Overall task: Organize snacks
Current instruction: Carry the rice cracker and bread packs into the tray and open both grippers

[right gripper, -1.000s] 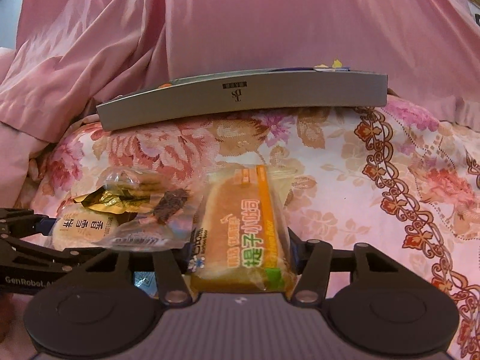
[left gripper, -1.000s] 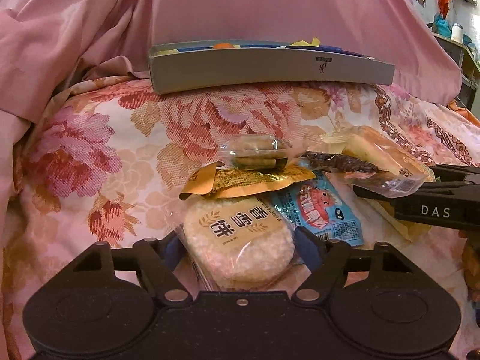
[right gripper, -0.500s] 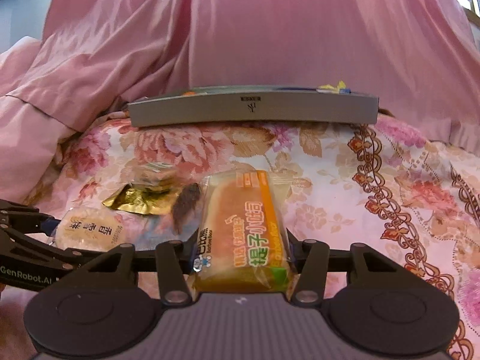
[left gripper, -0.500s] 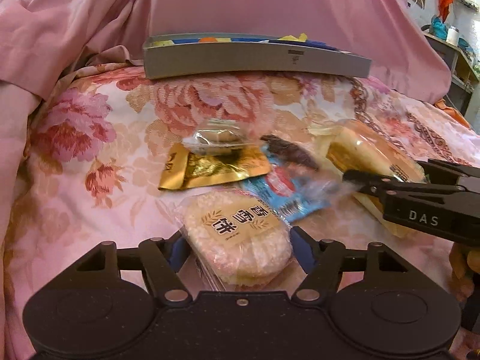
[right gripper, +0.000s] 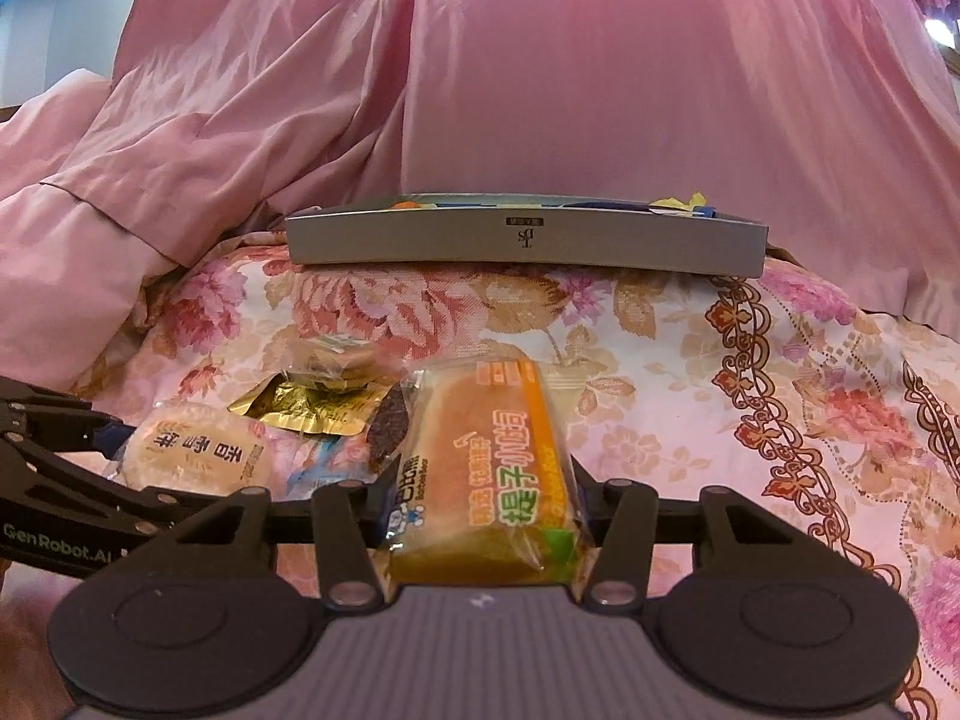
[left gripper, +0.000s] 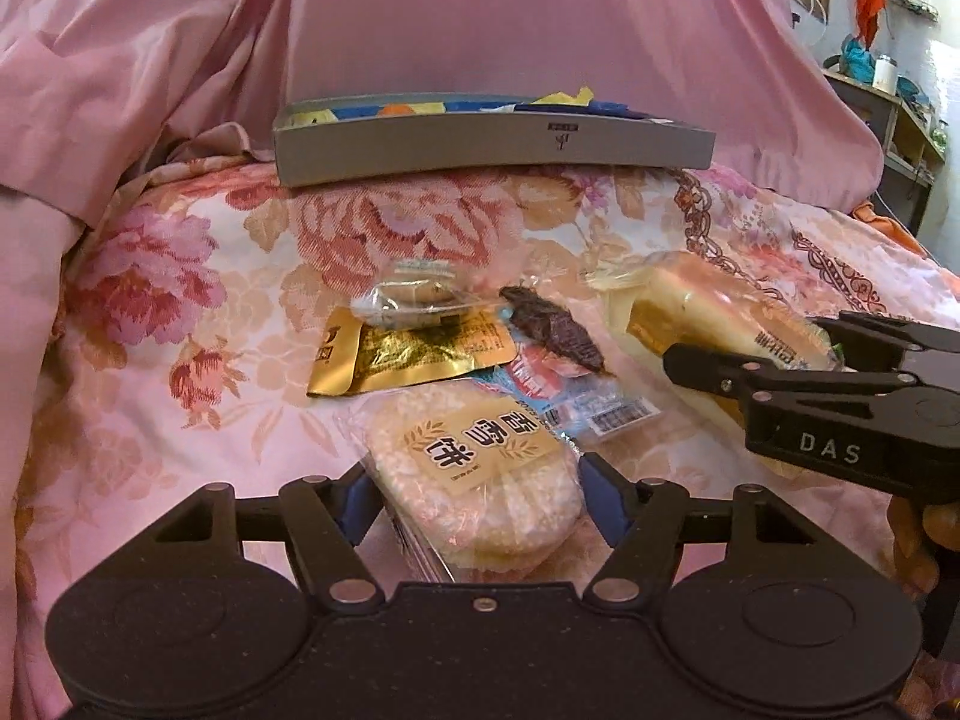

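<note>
My left gripper (left gripper: 477, 498) is shut on a round rice-cracker packet (left gripper: 474, 474) with a tan label, held low over the flowered bedspread. In the right wrist view my right gripper (right gripper: 480, 504) is shut on a long bread packet (right gripper: 486, 468) with an orange stripe and green print. From the left wrist view the right gripper (left gripper: 756, 342) comes in from the right with that bread packet (left gripper: 708, 312). The left gripper (right gripper: 90, 420) shows at the left edge of the right wrist view, holding the rice-cracker packet (right gripper: 198, 450). A grey box (left gripper: 492, 147) (right gripper: 528, 240) with colourful packets inside lies farther back.
Loose snacks lie between the grippers and the box: a gold packet (left gripper: 414, 354), a clear-wrapped biscuit (left gripper: 414, 300), a dark dried snack (left gripper: 558, 330) and a blue-and-red packet (left gripper: 570, 396). Pink cloth (right gripper: 540, 90) rises behind the box. Shelves (left gripper: 900, 120) stand at the far right.
Both grippers have drawn back from the box with their packets still held. The clear-wrapped dark snack that rested on the right gripper's finger now lies on the pile.
</note>
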Available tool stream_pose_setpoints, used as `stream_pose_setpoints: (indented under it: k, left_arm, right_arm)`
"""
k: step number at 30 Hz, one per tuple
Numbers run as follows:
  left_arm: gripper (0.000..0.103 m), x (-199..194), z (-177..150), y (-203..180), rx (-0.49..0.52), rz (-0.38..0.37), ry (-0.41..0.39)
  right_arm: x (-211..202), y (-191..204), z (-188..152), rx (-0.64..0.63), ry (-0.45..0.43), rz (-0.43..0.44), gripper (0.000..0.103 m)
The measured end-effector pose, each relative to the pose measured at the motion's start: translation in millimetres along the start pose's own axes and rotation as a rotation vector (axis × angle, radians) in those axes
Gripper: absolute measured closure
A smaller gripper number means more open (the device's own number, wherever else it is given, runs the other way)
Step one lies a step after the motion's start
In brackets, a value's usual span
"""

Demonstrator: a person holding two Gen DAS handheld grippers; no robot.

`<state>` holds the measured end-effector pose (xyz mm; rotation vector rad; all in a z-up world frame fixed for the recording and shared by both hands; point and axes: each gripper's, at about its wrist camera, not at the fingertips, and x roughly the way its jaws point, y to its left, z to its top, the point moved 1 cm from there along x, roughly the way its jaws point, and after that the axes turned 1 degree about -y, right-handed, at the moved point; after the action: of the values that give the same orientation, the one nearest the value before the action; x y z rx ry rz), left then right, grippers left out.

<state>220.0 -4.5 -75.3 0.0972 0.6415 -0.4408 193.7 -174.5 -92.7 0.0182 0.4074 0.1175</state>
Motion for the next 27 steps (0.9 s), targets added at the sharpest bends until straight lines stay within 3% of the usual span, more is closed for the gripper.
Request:
stream_pose_setpoints:
  k: [13,27]
  left_arm:
    - [0.033,-9,6,-1,-0.007,0.004,-0.051]
    - [0.033,-11,45,5,-0.043,0.035,-0.158]
  right_arm:
    - [-7,3,2,-0.037,-0.04,0.006,0.049]
    - [-13,-2,31,-0.022,-0.125,-0.001,0.049]
